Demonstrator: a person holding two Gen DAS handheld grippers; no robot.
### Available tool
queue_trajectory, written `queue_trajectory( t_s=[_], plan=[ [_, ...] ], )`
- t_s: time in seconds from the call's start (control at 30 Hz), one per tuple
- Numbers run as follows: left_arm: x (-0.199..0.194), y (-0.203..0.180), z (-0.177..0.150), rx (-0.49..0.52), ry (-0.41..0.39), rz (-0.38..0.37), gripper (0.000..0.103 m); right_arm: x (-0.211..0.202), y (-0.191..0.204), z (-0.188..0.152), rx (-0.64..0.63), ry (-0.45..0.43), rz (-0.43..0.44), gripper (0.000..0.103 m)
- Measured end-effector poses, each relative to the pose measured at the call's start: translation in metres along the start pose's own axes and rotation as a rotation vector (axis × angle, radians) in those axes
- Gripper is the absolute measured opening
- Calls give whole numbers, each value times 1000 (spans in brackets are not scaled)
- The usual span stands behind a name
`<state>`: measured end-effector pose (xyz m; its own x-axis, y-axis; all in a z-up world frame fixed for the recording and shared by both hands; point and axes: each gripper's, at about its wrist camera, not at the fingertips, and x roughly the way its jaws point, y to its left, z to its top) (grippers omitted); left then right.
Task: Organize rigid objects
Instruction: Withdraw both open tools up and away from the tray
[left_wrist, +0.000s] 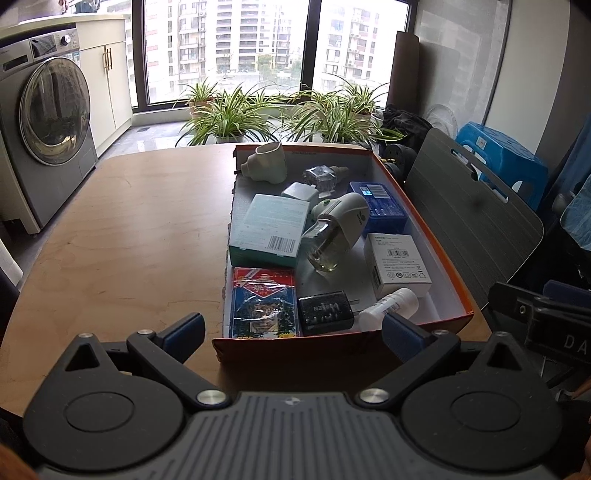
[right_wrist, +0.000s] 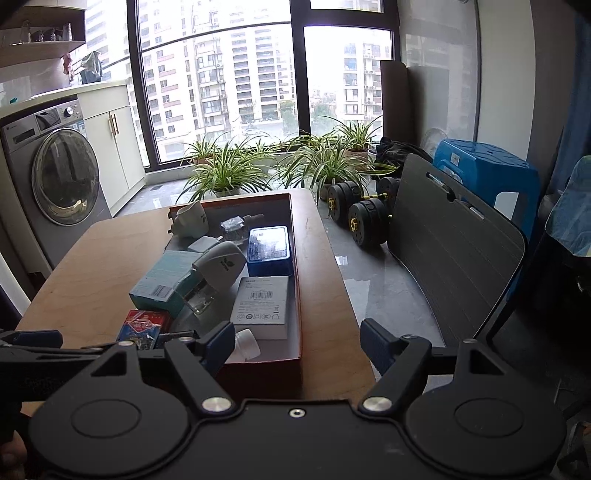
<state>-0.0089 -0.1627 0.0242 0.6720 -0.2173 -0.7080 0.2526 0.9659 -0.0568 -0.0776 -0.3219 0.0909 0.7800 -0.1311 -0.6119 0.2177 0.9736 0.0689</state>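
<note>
An orange cardboard box sits on the right part of the wooden table. It holds several rigid items: a teal carton, a mosquito-repellent plug with bottle, a blue box, a white box, a black charger, a white bottle, a red-blue packet and a white ceramic piece. My left gripper is open and empty before the box's near wall. My right gripper is open and empty over the box's near right corner.
A dark chair back stands right of the table. Dumbbells lie on the floor beyond it, by a blue stool. Potted plants line the window. A washing machine stands at left.
</note>
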Motion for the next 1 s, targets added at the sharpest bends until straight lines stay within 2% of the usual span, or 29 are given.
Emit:
queue_trajectory(
  t_s=[0.33, 1.0],
  plan=[
    [5, 5, -4, -4, 12, 18, 103, 15, 4, -12, -25, 53, 11, 88],
    [9, 9, -5, -20, 4, 25, 103, 25, 8, -14, -27, 81, 20, 88]
  ],
)
